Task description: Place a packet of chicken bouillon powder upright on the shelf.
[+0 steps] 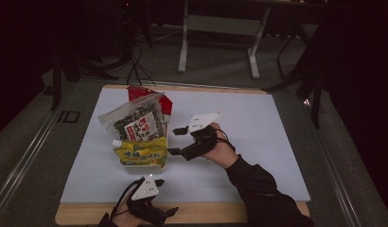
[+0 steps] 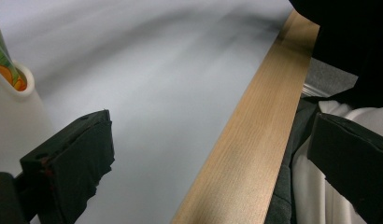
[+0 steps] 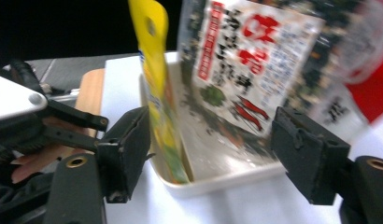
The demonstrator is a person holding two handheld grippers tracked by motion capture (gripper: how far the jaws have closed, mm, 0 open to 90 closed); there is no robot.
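Observation:
A white tray (image 1: 135,165) near the middle left of the white mat holds a yellow pouch (image 1: 140,153) standing at its front. Behind the pouch lean a clear bag of dark snacks (image 1: 137,120) and a red pack (image 1: 166,103). My right gripper (image 1: 173,141) hovers just right of the tray, open and pointing at it. In the right gripper view its jaws (image 3: 217,154) stand wide before the tray's rim (image 3: 213,184). The yellow pouch (image 3: 157,84) rises just inside the left jaw, untouched, beside the clear bag (image 3: 245,70). My left gripper (image 1: 167,196) rests open at the table's front edge.
The white mat (image 1: 258,142) covers a wooden table whose front strip (image 2: 255,140) runs beside my left gripper (image 2: 213,154). The tray's wall (image 2: 12,121) stands at that view's left. A dark sleeve (image 1: 263,189) crosses the front right. A metal stand (image 1: 220,23) stands beyond the table.

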